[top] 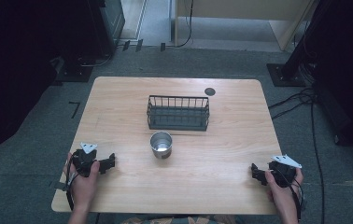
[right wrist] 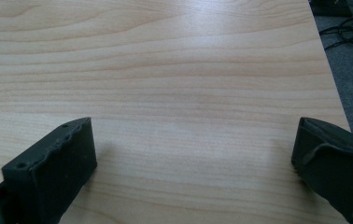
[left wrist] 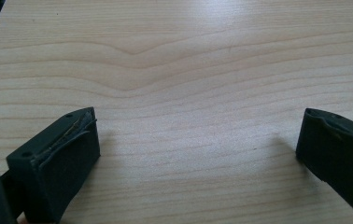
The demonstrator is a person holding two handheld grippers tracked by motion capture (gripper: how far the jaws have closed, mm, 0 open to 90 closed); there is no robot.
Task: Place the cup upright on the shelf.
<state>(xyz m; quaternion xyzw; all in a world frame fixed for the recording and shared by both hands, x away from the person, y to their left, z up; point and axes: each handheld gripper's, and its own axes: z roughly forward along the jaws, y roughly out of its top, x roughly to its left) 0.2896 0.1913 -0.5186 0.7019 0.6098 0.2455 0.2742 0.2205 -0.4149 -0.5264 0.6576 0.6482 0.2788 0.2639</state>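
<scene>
Metal cup (top: 160,144): upright at table (top: 221,186) centre, just before wire basket (top: 178,113). Left gripper (top: 110,162), right gripper (top: 255,171): jaws apart, empty, parked near front corners, likely ready to reach inward

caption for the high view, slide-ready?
Metal cup before wire basket; open left gripper and right gripper rest apart on table.

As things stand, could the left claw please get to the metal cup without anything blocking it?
Probably yes. The left claw rests open on the table, and only bare wood lies between it and the metal cup; the wire basket sits behind the cup.
</scene>
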